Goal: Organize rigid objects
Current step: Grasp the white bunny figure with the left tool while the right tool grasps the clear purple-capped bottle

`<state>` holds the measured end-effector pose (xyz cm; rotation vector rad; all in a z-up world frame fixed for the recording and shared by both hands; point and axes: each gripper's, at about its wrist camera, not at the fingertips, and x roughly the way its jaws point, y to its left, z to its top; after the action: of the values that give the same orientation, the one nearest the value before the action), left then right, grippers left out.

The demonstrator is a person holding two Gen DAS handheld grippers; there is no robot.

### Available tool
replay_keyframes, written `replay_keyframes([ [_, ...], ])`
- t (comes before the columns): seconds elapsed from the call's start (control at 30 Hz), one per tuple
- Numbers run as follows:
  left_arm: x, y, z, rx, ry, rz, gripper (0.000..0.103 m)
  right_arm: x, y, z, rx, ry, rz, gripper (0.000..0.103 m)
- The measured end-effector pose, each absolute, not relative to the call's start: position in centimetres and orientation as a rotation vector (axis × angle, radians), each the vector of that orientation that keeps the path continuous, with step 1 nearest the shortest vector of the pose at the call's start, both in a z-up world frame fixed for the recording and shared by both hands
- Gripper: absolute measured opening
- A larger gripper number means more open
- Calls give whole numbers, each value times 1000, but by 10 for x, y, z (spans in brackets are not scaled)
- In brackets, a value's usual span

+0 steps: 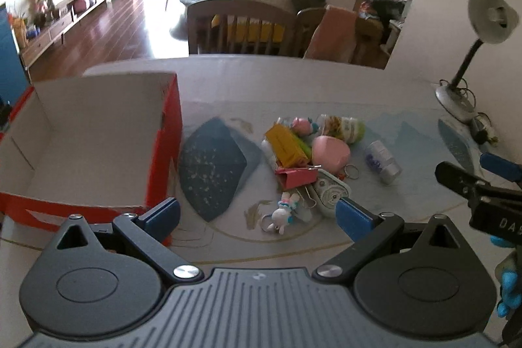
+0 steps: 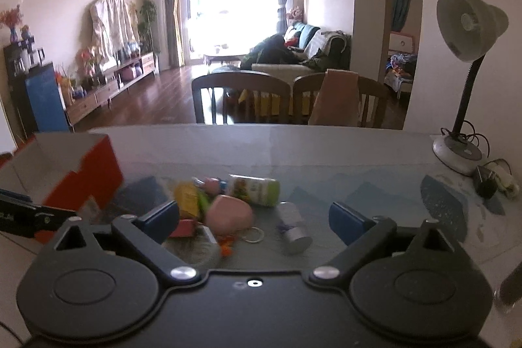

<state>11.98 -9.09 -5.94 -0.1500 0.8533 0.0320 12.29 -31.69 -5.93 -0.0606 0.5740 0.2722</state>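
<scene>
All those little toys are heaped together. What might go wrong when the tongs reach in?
1. The pile is tight: the pink egg-shaped case touches the yellow packet, so open tongs may nudge neighbours.
2. The small silver-capped bottle lies on its side and might roll.
3. The red box has tall walls that could snag a carried item.

Bright window (image 2: 228, 5), dark wood floor (image 2: 156, 100), sofa (image 2: 303, 54), two chairs, desk lamp (image 2: 469, 54) by wall.

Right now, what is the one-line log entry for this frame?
left tongs: open, empty | right tongs: open, empty | toy pile: on table | red box: empty, left of pile
</scene>
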Motion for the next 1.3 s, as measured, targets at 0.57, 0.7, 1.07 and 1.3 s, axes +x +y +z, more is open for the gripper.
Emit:
replay_keyframes([
  [0.57,190,-116,-156,-43,976,69,95,213,-336,-140,-130,760,287,73],
  [0.7,197,-115,-167,-36,1004,55,82,216,-336,-150,-130,782,301,69],
  [1.07,209,-124,-176,-13,1027,-22,44,226,-335,-160,-135,820,313,47],
  [1.3,213,-127,-176,-23,1036,-43,32,232,-334,-162,-134,832,318,40],
])
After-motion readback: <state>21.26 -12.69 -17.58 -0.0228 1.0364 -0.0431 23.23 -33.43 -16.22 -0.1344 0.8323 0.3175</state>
